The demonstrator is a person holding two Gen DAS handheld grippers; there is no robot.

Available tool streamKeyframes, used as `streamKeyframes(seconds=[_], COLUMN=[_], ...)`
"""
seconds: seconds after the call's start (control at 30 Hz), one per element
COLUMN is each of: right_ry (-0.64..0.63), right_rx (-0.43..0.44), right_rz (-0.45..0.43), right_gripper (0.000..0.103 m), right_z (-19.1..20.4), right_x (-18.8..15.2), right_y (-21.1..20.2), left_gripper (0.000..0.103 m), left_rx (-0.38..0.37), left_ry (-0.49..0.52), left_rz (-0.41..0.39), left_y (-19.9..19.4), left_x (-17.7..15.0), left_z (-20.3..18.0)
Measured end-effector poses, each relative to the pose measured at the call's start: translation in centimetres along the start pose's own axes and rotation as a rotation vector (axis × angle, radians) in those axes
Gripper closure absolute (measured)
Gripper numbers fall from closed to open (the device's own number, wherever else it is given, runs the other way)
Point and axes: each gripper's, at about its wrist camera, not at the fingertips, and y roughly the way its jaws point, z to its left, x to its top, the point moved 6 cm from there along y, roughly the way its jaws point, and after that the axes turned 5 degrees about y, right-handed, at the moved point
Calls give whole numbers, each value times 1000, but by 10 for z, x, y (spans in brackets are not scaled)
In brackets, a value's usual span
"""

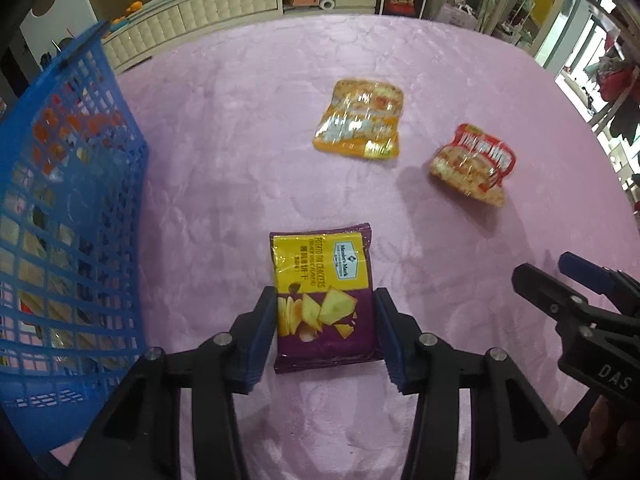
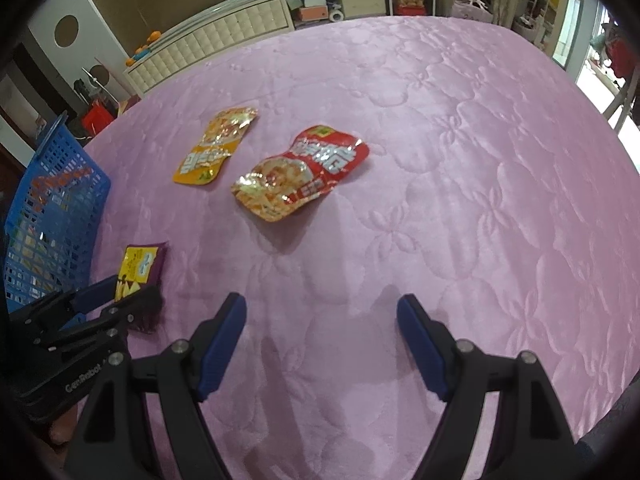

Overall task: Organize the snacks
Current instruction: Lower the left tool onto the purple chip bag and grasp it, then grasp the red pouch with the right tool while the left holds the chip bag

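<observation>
A yellow and purple cracker pack (image 1: 320, 280) lies flat on the pink quilted cover (image 1: 240, 160). My left gripper (image 1: 325, 296) straddles its near half, with both blue pads against the pack's long sides. In the right wrist view that pack (image 2: 142, 264) shows at the left, between the left gripper's (image 2: 134, 286) fingers. My right gripper (image 2: 320, 300) hovers open over bare cover with nothing between its fingers. It also shows at the left wrist view's right edge (image 1: 542, 266). Farther off lie an orange snack pack (image 1: 360, 120) (image 2: 216, 148) and a red one (image 1: 474, 164) (image 2: 304, 172).
A blue mesh basket (image 1: 60, 200) (image 2: 56, 208) with several snack packs inside stands at the left, close to the cracker pack. Beyond the cover's far edge runs a cream padded cabinet (image 2: 224, 44) with shelves and clutter.
</observation>
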Motion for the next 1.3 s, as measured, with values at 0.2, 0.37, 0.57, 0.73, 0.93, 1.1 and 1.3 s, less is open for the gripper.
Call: streamKeyframes(seconds=[0.2, 0.37, 0.57, 0.73, 0.93, 1.1, 1.3], right_ry=[-90, -358, -533, -659, -681, -753, -809], right_rx=[25, -3, 25, -21, 28, 93, 115], right_rz=[-24, -8, 20, 63, 123, 143, 145], right_gripper=[21, 11, 9, 9, 8, 9, 34], right_z=[6, 29, 46, 50, 43, 44, 56], right_x=[28, 47, 65, 69, 79, 89, 82], right_y=[-2, 13, 28, 53, 63, 68, 58], left_gripper=[58, 58, 58, 58, 58, 58, 58], left_rx=[-18, -31, -46, -52, -41, -39, -53], left_ry=[-9, -7, -12, -13, -16, -12, -23], left_rz=[-47, -57, -56, -51, -48, -54, -46], left_y=[-16, -21, -15, -12, -11, -12, -7], left_x=[17, 28, 37, 37, 40, 42, 41], left_z=[-3, -3, -4, -7, -2, -2, 0])
